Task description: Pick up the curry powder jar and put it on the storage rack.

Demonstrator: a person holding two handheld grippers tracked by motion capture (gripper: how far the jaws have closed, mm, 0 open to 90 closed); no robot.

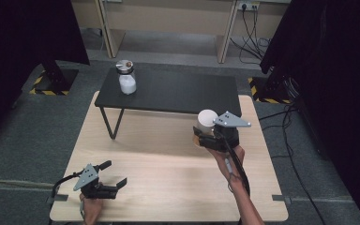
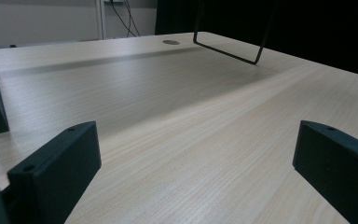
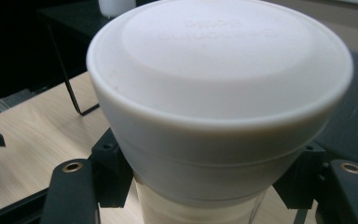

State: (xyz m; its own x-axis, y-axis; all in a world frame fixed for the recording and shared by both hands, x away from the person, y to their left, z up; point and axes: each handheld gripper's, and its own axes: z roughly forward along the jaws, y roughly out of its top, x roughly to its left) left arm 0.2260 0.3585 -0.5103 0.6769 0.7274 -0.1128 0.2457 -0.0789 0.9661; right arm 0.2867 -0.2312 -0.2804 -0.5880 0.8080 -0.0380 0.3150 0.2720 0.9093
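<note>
A white-lidded jar (image 1: 207, 121) is being held upright near the right rear part of the wooden table (image 1: 168, 178), just in front of the low black shelf (image 1: 178, 91). In the right gripper view the jar's white lid (image 3: 219, 88) is being shown very close, wider than the pale body beneath it, with raised lettering on its top that is too faint to be read. The jar is being clamped by the right gripper (image 1: 211, 138), whose two black jaws are being pressed against opposite sides of the body just under the lid; whether the base is resting on the wood cannot be told.

Behind the jar, the black shelf is being carried on thin wire legs (image 1: 112, 123) standing on the table. A second jar (image 1: 126, 77), with clear glass, white contents and a metal-looking top, is being kept at the shelf's far left corner, well apart from the held one. The shelf's front edge is lying just beyond the lid.

The left gripper (image 1: 114, 176) is being held low over the near left corner of the table, its jaws being kept wide apart with nothing between them; in the left gripper view bare wood (image 2: 191, 140) is being seen between the jaws, with a wire leg (image 2: 228, 49) farther off.
</note>
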